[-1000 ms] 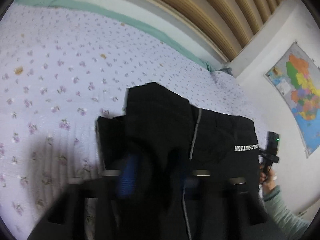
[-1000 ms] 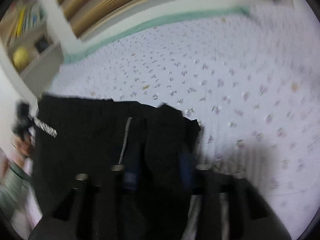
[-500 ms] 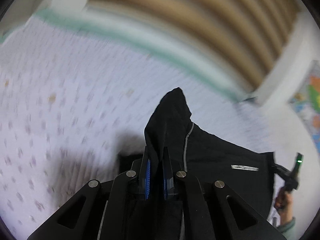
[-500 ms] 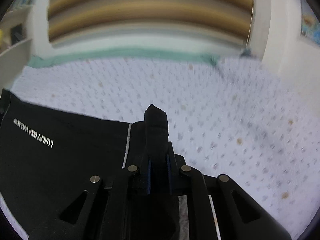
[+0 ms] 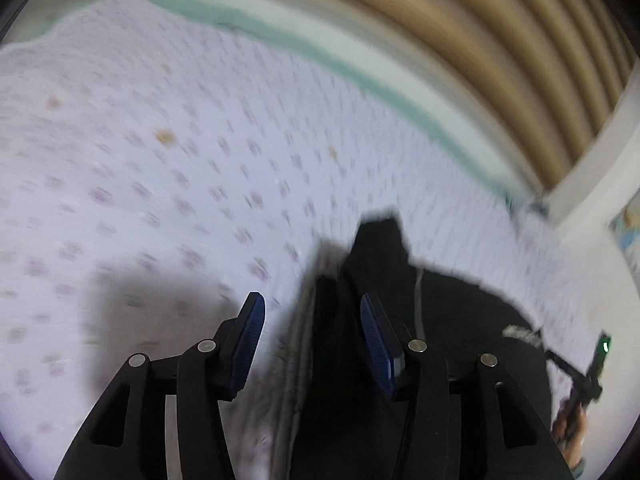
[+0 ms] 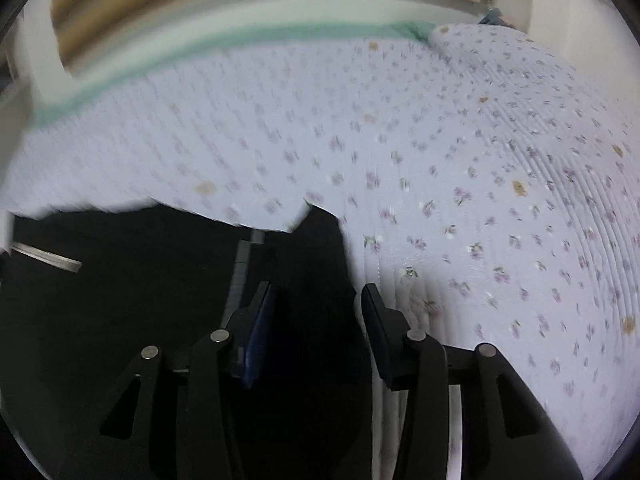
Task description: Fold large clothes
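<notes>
A black garment with a grey stripe and white lettering lies on the floral bed sheet. In the left wrist view my left gripper is open; the garment's raised edge sits between its blue pads, loose. In the right wrist view my right gripper is open over the black garment, whose right edge lies between the fingers. The other hand-held gripper shows at the far right of the left wrist view.
The pale floral sheet covers the bed, with a green edge band at the far side. A slatted wooden headboard and white wall stand beyond. Both views are motion-blurred.
Both grippers were shut on pinched folds of the black garment half a second ago; now both have opened and the cloth has dropped toward the bed.
</notes>
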`<act>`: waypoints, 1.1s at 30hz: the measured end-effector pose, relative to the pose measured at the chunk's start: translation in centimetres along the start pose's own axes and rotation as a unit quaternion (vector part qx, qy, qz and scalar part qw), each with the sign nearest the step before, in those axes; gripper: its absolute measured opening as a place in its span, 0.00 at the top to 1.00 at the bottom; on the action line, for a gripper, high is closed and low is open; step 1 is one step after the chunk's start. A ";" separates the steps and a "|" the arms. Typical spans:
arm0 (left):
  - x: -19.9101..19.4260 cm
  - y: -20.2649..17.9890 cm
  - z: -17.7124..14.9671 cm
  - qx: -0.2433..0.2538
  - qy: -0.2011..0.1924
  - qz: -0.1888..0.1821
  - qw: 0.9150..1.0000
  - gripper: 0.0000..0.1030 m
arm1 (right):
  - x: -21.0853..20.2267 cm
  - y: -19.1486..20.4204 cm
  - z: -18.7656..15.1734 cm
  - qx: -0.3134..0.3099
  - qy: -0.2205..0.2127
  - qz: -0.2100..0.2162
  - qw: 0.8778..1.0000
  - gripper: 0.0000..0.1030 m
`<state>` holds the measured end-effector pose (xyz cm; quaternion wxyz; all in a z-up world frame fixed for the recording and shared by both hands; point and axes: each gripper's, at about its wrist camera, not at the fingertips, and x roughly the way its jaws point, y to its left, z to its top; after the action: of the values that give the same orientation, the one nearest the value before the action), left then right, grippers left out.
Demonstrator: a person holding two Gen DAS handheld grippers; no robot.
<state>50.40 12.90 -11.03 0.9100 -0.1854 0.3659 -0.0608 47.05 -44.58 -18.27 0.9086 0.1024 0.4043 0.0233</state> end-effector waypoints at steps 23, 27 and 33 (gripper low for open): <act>4.1 -17.0 -15.8 0.173 0.138 0.011 0.975 0.45 | -2.2 13.9 -9.9 -0.123 0.106 0.067 0.984 0.22; 1.8 -19.1 -15.1 0.211 0.142 0.014 0.967 0.45 | -4.3 14.2 -9.0 -0.156 0.110 0.066 0.979 0.24; -0.2 -21.9 -8.4 0.167 0.097 -0.056 0.980 0.40 | -9.7 12.7 -1.9 -0.122 0.010 0.111 0.986 0.11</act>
<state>45.02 -9.80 -8.14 0.8833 -0.0445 0.4263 -0.1897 39.63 -33.03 -9.82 0.9018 0.0352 0.3938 0.1744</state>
